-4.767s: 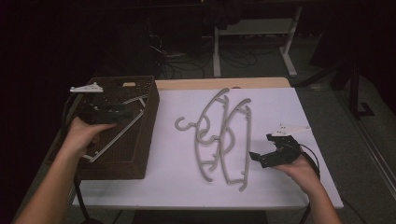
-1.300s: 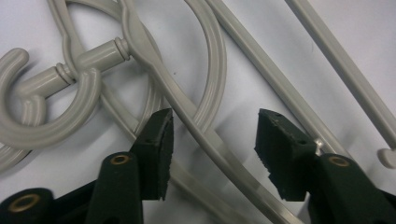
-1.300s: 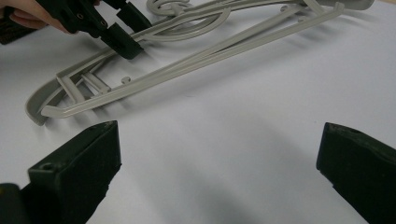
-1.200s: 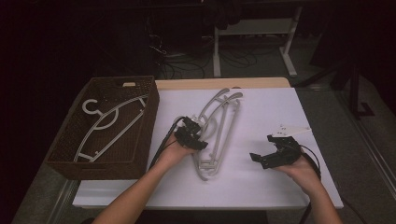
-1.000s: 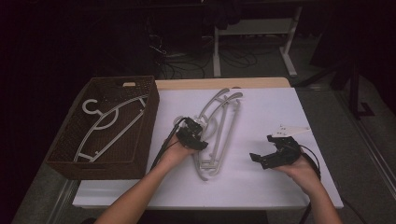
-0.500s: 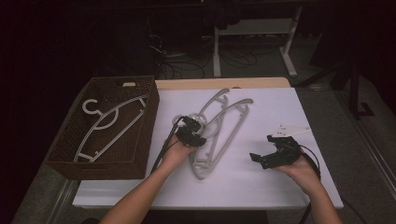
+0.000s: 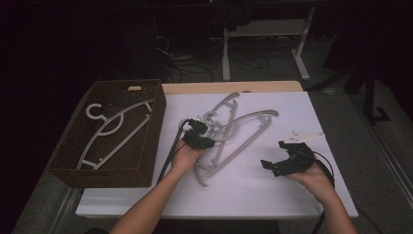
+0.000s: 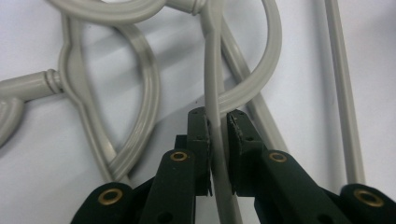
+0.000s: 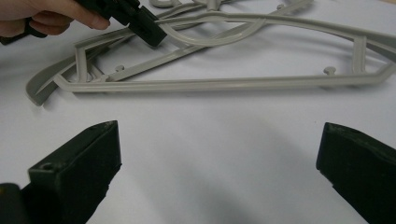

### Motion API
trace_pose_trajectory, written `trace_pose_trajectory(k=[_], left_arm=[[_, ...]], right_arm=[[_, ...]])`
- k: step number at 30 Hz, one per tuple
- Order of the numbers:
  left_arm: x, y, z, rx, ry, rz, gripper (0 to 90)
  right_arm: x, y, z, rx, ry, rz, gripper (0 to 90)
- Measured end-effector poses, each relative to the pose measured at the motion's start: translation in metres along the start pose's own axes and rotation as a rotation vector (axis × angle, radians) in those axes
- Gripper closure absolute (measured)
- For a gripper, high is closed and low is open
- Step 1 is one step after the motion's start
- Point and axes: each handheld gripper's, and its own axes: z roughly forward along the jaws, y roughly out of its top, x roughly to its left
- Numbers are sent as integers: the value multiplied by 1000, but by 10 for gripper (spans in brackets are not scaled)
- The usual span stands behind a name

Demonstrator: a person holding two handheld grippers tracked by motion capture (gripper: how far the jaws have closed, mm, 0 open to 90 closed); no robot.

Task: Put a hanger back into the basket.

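Grey hanger gripped among the pile on the white bench

The hanger (image 7: 243, 134) was laid mid-bench, its long axis slanted from near-left to far-right. The left hand-held gripper (image 8: 217, 122) had just been closing and was clamped on its thin bar; the right hand-held gripper (image 9: 217, 177) was held wide open, grasping nothing.

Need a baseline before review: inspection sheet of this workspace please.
Surface: white table top, bare patches clean.
Job's things: pile of grey plastic hangers on the table; one grey plastic hanger lying in the brown wicker basket.
Clutter: nothing seen.
Grippers: left hand-held gripper pinches a thin hanger bar, jaws having just been closing; right hand-held gripper open, nothing between its jaws.
Cables: black cable trails from the left one.
Surroundings: dark floor, white desk frame behind.
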Motion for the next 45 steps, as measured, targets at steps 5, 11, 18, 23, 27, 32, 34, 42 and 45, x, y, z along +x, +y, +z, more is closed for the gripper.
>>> trace_pose_trajectory(k=[5, 11, 18, 23, 27, 32, 34, 42, 45], left_arm=[[1, 3, -8, -35, -12, -8, 824], [1, 9, -19, -68, -39, -10, 827], [-1, 25, -43, -102, -58, 26, 827], [4, 39, -71, -93, -53, 81, 827], [10, 47, -96, -102, -54, 103, 827], [22, 54, -131, -115, -46, 127, 827], [27, 55, -143, -120, -50, 127, 827], [59, 48, -192, -144, -45, 132, 827], [76, 41, -209, -154, -34, 121, 827]], right_arm=[[0, 0, 0, 1, 0, 0, 0], [0, 0, 1, 4, 2, -1, 0], [0, 0, 1, 2, 2, 0, 0], [0, 0, 0, 1, 2, 1, 0], [0, 0, 1, 4, 3, 1, 0], [0, 0, 1, 5, 2, 0, 0], [0, 0, 2, 6, 2, 0, 0], [0, -1, 2, 8, -2, 2, 0], [0, -1, 3, 9, -3, 1, 0]])
